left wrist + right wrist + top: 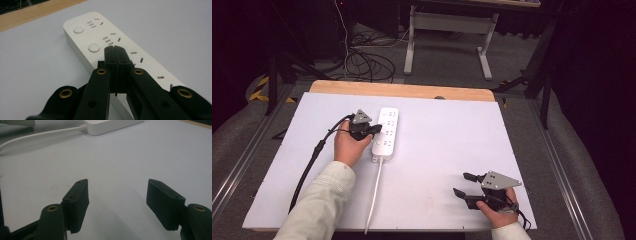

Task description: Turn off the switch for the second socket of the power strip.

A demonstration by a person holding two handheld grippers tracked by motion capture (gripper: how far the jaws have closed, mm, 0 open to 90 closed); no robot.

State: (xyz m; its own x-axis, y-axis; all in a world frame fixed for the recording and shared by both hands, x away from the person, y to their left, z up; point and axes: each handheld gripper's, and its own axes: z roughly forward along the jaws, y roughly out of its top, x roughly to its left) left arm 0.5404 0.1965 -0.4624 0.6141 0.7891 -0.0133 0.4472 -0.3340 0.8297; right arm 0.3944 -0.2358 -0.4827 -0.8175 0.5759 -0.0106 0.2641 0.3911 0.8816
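a white table top (447, 165) is seen from above, with a wooden strip (402, 90) along its far edge. a white power strip (385, 132) lies flat on the left half of the table, its length running away from the person, and its white cord (374, 195) trails back toward the near edge.

the left gripper (374, 131) is held in the person's left hand (347, 147) and is placed against the left side of the power strip, about halfway along it. in the left gripper view the gripper's tip (115, 51) is seen with its two black jaws pressed together, nothing between them, and the tip is set over the top face of the power strip (110, 47), just beside a round white button (94, 47). a second round button (78, 29) is seen farther along. whether the tip touches the surface cannot be told.

the right gripper (464, 184) is held in the right hand (497, 210) near the front right corner of the table, well apart from the power strip. in the right gripper view its jaws are spread wide over bare table, with nothing between them (117, 195), and the cord end of the power strip (112, 125) is seen at the far edge
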